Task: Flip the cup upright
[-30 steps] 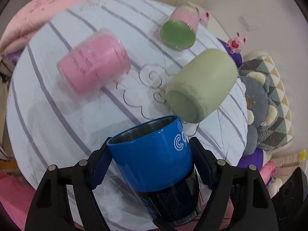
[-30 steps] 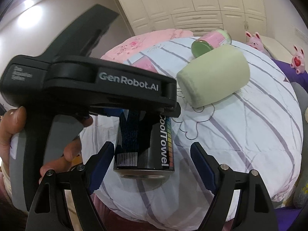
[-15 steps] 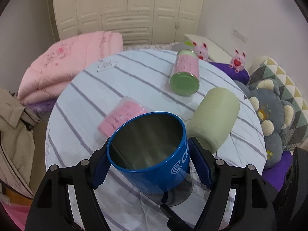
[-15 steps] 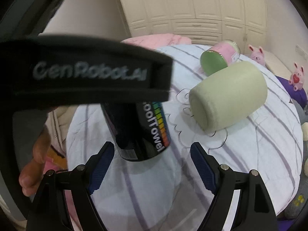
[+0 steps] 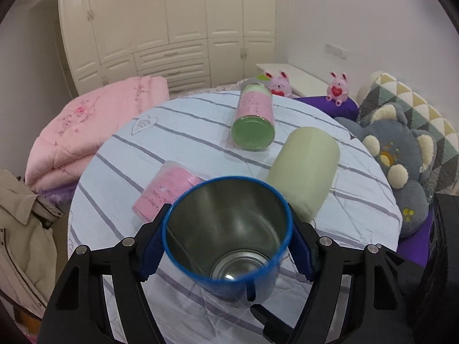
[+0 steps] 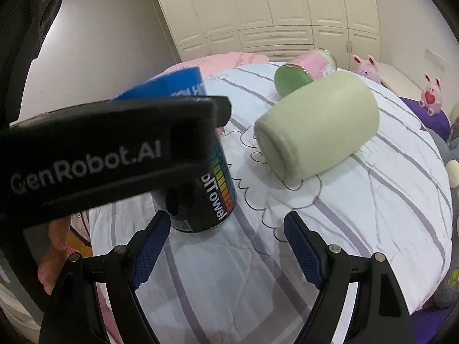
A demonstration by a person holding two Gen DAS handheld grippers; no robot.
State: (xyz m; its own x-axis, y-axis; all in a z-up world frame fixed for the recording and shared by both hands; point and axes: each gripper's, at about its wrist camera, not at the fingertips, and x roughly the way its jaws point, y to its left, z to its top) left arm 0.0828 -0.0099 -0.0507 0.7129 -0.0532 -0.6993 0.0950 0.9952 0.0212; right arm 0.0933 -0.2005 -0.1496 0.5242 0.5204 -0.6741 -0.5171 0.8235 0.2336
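Note:
My left gripper [image 5: 226, 246] is shut on a blue-and-black metal cup [image 5: 229, 238], its open mouth up and tilted towards the camera, base close to the striped tablecloth [image 5: 178, 140]. In the right wrist view the same cup [image 6: 206, 189] stands nearly upright at the table's near left, partly hidden by the left gripper's black body [image 6: 109, 149]. My right gripper [image 6: 226, 246] is open and empty, just in front of the cup.
A pale green cup [image 5: 304, 169] lies on its side right of centre, also in the right wrist view [image 6: 312, 132]. A pink canister [image 5: 166, 189] and a pink canister with a green end [image 5: 254, 120] lie on the round table. Plush toys [image 5: 401, 166] sit right.
The left gripper has turned the blue cup from mouth-away to mouth-up and lowered it towards the cloth. The right gripper has stayed open, with the cup now more upright before it.

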